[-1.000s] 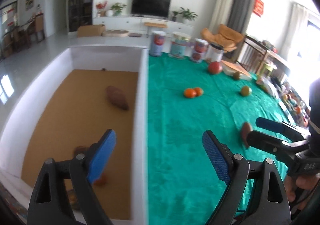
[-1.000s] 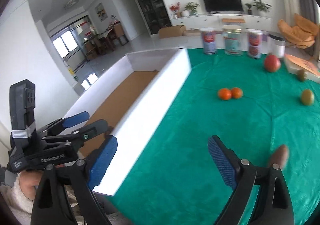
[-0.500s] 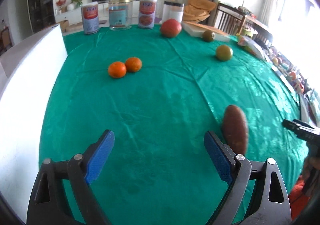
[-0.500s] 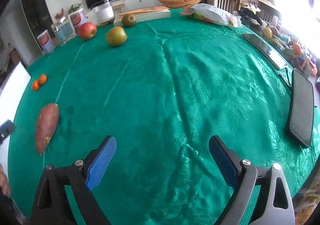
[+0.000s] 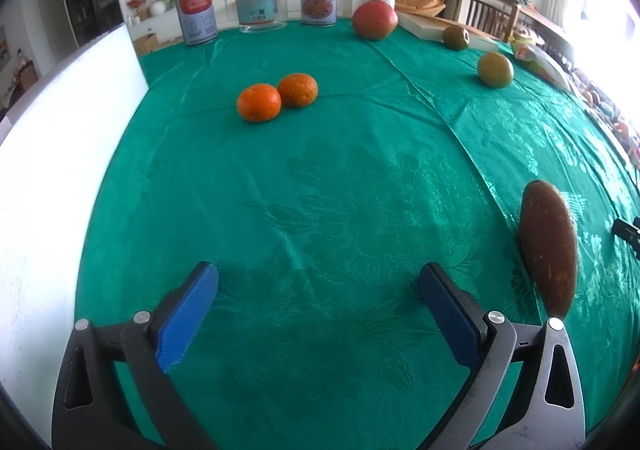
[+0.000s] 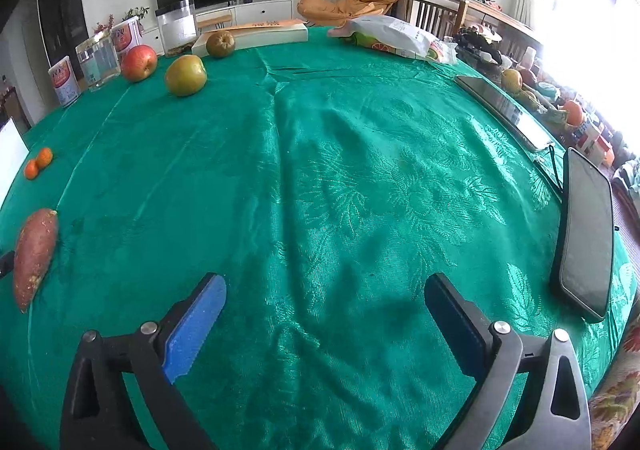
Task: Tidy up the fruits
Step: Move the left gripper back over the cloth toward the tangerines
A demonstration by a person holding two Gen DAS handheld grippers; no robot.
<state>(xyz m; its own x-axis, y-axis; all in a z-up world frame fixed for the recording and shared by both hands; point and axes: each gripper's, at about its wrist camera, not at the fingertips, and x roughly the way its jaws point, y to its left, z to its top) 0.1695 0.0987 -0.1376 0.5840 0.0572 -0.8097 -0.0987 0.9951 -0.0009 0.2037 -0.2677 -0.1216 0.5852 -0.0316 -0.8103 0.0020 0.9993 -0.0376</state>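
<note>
My left gripper is open and empty, low over the green tablecloth. A brown sweet potato lies just right of its right finger; it also shows at the far left of the right wrist view. Two oranges lie together farther ahead, and show small in the right wrist view. A red apple, a green pear and a darker pear lie near the back. My right gripper is open and empty over bare cloth.
A white box wall runs along the left. Cans and jars stand at the back. A flat box, a snack bag, a tablet and a phone lie to the right.
My left gripper swung from over the white box to the cloth and moved closer to the sweet potato. My right gripper swung right, away from the box, to face the table's right side.
</note>
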